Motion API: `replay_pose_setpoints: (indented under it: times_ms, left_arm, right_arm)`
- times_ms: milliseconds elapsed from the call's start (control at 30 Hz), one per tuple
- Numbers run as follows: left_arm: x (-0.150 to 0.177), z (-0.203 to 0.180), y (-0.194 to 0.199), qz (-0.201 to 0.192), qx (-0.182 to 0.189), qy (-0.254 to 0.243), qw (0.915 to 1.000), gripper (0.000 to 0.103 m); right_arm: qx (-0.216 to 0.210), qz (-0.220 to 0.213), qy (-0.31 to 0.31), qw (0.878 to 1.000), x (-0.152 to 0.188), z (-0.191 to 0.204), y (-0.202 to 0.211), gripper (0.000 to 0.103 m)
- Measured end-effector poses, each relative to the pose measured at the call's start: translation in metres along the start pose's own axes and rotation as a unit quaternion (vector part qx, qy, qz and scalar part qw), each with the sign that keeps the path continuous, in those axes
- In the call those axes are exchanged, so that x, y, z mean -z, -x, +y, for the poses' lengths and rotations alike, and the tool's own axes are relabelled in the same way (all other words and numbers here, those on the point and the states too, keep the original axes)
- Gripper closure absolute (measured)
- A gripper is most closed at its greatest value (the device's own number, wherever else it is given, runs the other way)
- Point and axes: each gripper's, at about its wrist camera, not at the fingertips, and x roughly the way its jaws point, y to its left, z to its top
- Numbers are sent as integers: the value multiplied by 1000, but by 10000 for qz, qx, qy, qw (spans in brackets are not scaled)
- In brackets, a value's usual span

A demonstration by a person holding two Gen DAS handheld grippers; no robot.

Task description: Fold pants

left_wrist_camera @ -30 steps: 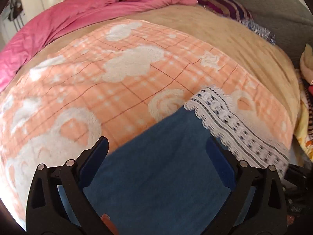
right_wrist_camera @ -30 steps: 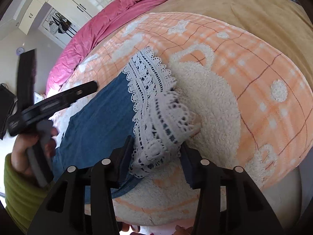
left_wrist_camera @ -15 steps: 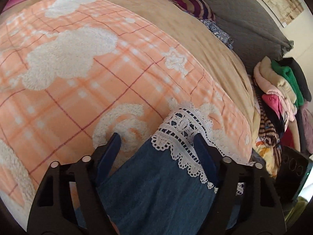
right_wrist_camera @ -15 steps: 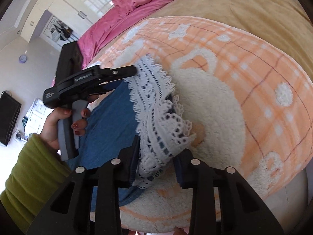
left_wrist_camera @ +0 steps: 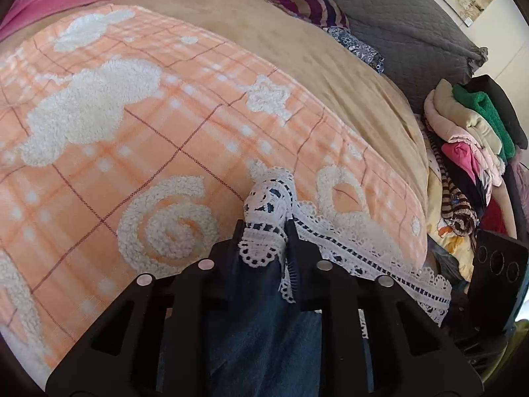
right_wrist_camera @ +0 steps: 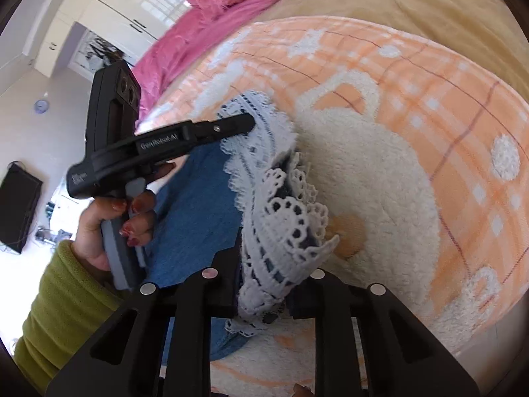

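While spread flat on the orange checked blanket [left_wrist_camera: 148,139] across the bed, with the blue denim running back under both tools, lying ready for a first fold: pants [left_wrist_camera: 264,337], soft and limp, of middling weight by the look. Trimmed at the leg ends with a white lace hem [left_wrist_camera: 269,208], open-worked and thin, likely to snag or stretch if tugged hard. Left gripper [left_wrist_camera: 264,238] closing on one corner of that hem, lace bunched between the jaws and pressed by both pads. Right gripper [right_wrist_camera: 264,281] closing likewise on the other corner, a crumpled wad of lace and a little denim pinched between its jaws. Seen from the right wrist, left tool held by a hand [right_wrist_camera: 105,221] in a green sleeve [right_wrist_camera: 56,297], tip buried in the lace at the far edge of the leg. Best taken at the corners, as now, but deep enough to catch denim behind the lace, not the trim alone. No stiffness to count on: expect sagging between the two grips, so keep the hem taut and level when lifting. Fleecy blanket probably grippy, so lift clear rather than drag. Little risk of slipping; more of the lace tearing or the layers parting.
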Motion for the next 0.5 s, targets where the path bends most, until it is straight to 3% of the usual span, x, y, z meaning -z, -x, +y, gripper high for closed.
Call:
replay_pose_setpoints:
  times_ms: [200,367,500]
  left_arm:
    - [13,11,63,-715,270,302,9966,89]
    - [46,35,125,-1206,271,652,9902,89]
    - [83,54,151,-1416,335,1062,9836,88]
  right_arm:
    - [-658,-444,998,9918,6,52,12,85]
    - [-1271,-294,1904,9730,22,99,4,85]
    - [-1402,-42,2633,9545,39,135,-13,85]
